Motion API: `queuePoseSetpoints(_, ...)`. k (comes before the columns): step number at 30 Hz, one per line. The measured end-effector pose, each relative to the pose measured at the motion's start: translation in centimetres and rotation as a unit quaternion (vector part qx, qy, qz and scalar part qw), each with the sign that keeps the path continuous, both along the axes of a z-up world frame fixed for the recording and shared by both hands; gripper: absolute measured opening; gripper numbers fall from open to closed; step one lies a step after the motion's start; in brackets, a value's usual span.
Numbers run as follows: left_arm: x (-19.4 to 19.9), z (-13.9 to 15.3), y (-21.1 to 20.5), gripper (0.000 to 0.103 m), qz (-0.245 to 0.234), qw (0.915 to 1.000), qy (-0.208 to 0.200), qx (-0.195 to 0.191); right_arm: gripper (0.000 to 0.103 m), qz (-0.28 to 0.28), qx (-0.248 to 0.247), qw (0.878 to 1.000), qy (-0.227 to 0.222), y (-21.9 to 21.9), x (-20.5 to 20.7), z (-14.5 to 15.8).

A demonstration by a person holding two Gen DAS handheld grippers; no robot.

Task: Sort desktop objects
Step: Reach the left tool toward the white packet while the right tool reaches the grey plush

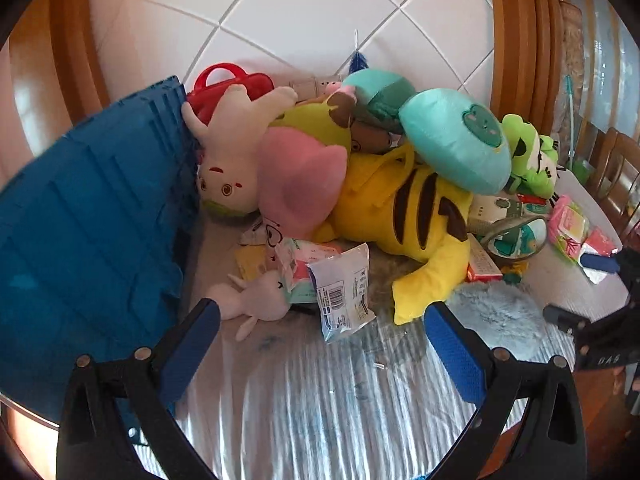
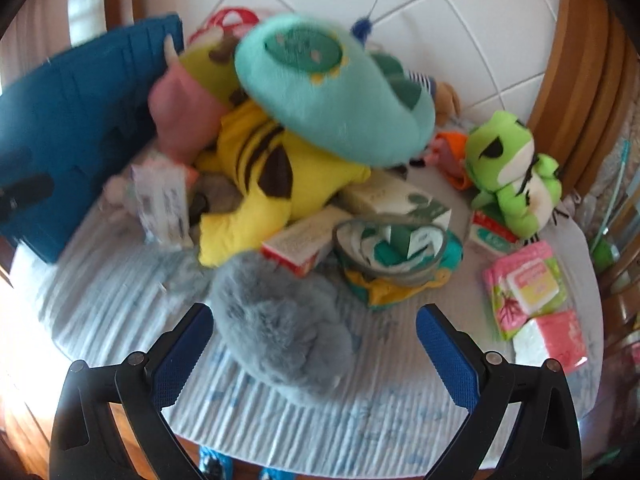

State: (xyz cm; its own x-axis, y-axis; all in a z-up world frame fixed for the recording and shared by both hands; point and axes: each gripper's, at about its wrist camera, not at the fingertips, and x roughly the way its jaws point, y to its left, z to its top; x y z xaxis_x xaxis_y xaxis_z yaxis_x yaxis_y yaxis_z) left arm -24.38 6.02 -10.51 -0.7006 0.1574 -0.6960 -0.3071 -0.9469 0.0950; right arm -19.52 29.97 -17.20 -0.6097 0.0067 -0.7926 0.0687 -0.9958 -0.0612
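— Tools first: our left tool [image 1: 322,322] hangs with its jaws spread wide and nothing between them, low over the near part of the tabletop [image 1: 304,408]. Our right tool [image 2: 314,326] is spread too, empty, with the grey fluffy thing [image 2: 276,324] lying between its fingers but not pinched.

— So we haven't taken hold of anything?

— No. We judge we're at the picking stage, choosing a first item from the heap. The yellow striped plush [image 1: 404,216] lies in the middle, with the teal cushion [image 1: 454,140] resting on top of it and the green frog [image 1: 530,156] to the far right. Just ahead of our left tool sit a small white packet [image 1: 344,292] and a little pink bunny [image 1: 256,298].

— And where would things go?

— Likely the blue crate [image 1: 92,232] at the left, tipped against the pile. Next, we'd lower the right tool around the grey fluff and close gently; it looks soft and should squash.
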Motion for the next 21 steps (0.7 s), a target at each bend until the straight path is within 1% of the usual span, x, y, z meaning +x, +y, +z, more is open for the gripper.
queuePoseSetpoints(3,-0.9,-1.0,-0.4,0.103,-0.001,0.9998,-0.017,0.005,0.103,0.011,0.019,1.0,-0.02,-0.4,-1.0,-1.6)
queuePoseSetpoints(6,-1.5,-1.6,-1.0,0.103,-0.009,0.9996,-0.025,0.012,0.103,0.034,0.026,0.998,-0.054,-1.0,-2.3,-3.1)
queuePoseSetpoints(11,-1.7,-2.0,-1.4,0.103,-0.025,0.9993,-0.025,0.014,0.103,0.074,0.057,0.991,-0.091,-2.6,-3.2,-5.0)
queuePoseSetpoints(14,-1.9,-2.1,-1.3,0.103,-0.02,0.9994,-0.028,0.011,0.103,0.079,0.071,0.989,-0.103,-2.8,-3.7,-6.1)
queuePoseSetpoints(18,-2.0,-1.6,-1.0,0.103,-0.009,0.9995,-0.02,0.022,0.103,0.081,0.078,0.986,-0.125,-2.2,-4.7,-7.7)
queuePoseSetpoints(21,-2.5,-1.4,-0.8,0.103,0.008,0.9994,-0.013,0.031,0.103,0.083,0.082,0.986,-0.122,-1.9,-5.2,-8.3)
